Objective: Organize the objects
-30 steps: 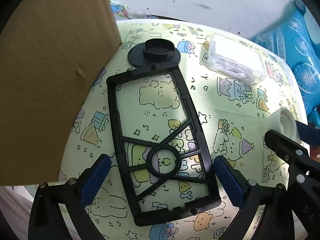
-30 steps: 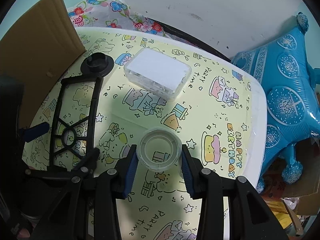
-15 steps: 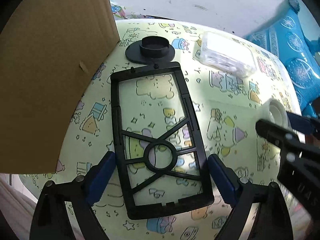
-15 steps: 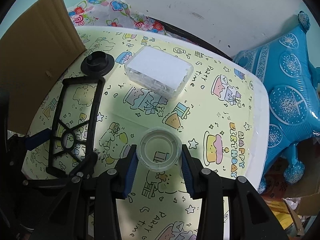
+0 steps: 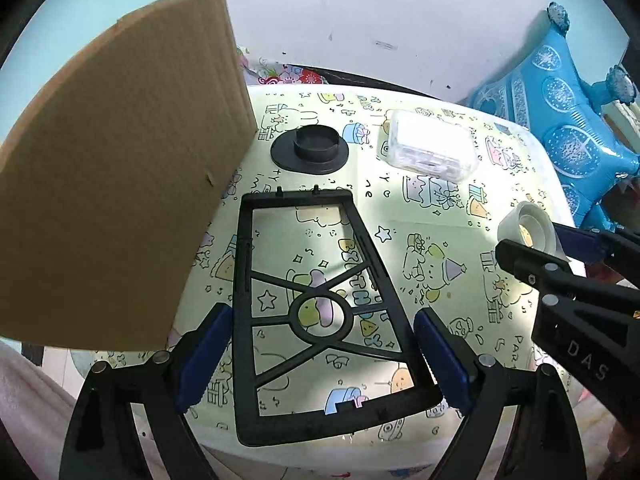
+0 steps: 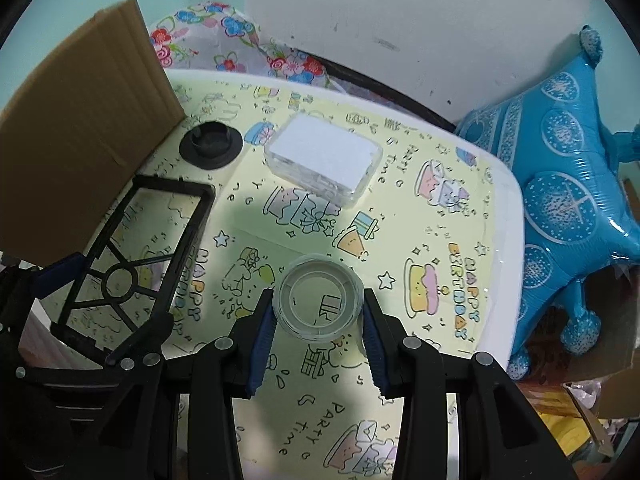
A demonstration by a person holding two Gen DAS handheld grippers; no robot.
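Note:
A black plastic frame [image 5: 316,312] with spokes and a centre ring sits between my left gripper's [image 5: 320,360] blue pads; the pads touch its long sides, and its near end overhangs the table edge. It also shows in the right wrist view [image 6: 124,276]. My right gripper [image 6: 318,334] is shut on a clear round container [image 6: 319,302], held above the table; it also shows in the left wrist view [image 5: 528,230]. A black round cap [image 5: 309,147] and a clear rectangular box [image 5: 430,150] lie farther back.
A cardboard sheet [image 5: 108,192] stands along the table's left side. A blue foil balloon [image 6: 568,184] sits past the right edge. The table [image 6: 508,208] has a yellow birthday-print cover. Floral cloth [image 6: 224,48] lies behind it.
The left gripper has drawn back and up with the black frame, away from the black cap. The right gripper has lifted slightly, still holding the clear container.

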